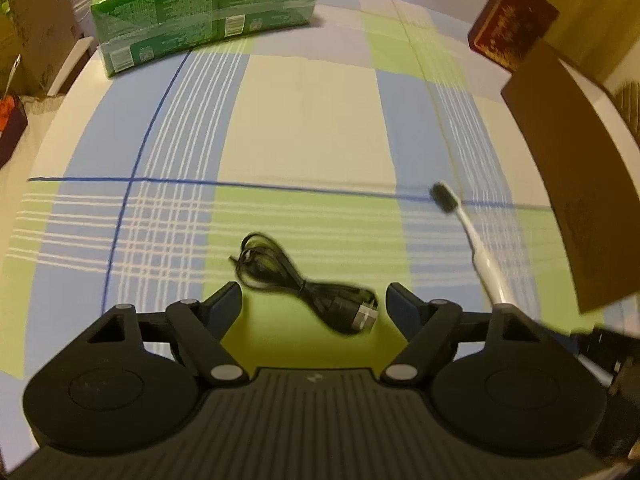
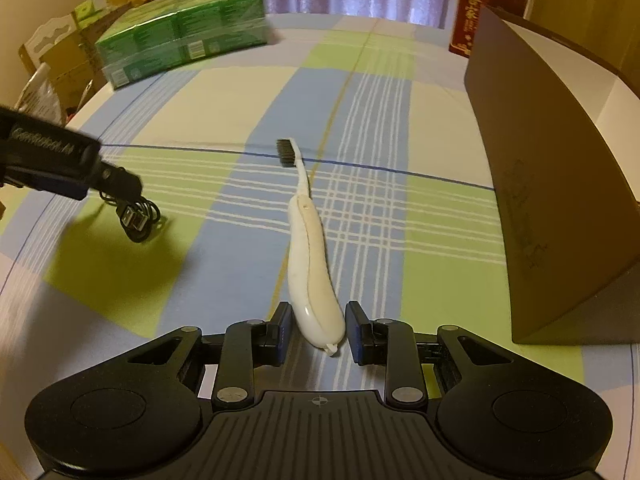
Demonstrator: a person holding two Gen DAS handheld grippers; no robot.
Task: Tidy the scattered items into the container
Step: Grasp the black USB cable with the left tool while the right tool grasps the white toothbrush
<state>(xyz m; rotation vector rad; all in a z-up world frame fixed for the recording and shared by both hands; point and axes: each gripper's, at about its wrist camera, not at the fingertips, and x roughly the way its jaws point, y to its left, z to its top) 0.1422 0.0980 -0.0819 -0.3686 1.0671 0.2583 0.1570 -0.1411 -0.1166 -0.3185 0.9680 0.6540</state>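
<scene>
On the plaid tablecloth (image 1: 312,120), just left of the brown cardboard box (image 2: 532,200), lies a white toothbrush (image 2: 312,256), dark bristles pointing away from the camera, fat handle end nearest. Right gripper (image 2: 314,330) straddles that handle end: jaws parted, one blue pad on each side, small gaps visible, not clamped. Further left of the box, a coiled black USB cable (image 1: 308,288) rests on a green square of the cloth, its plug end toward the toothbrush. Left gripper (image 1: 314,304) sits low over the cable, jaws spread wide, cable lying between and just ahead of the fingertips; contact cannot be told from the blur. Well beyond the box's left side, at the far table edge, a green shrink-wrapped tissue multipack (image 1: 204,12). Behind the box, a red printed carton (image 2: 488,12) stands upright.
</scene>
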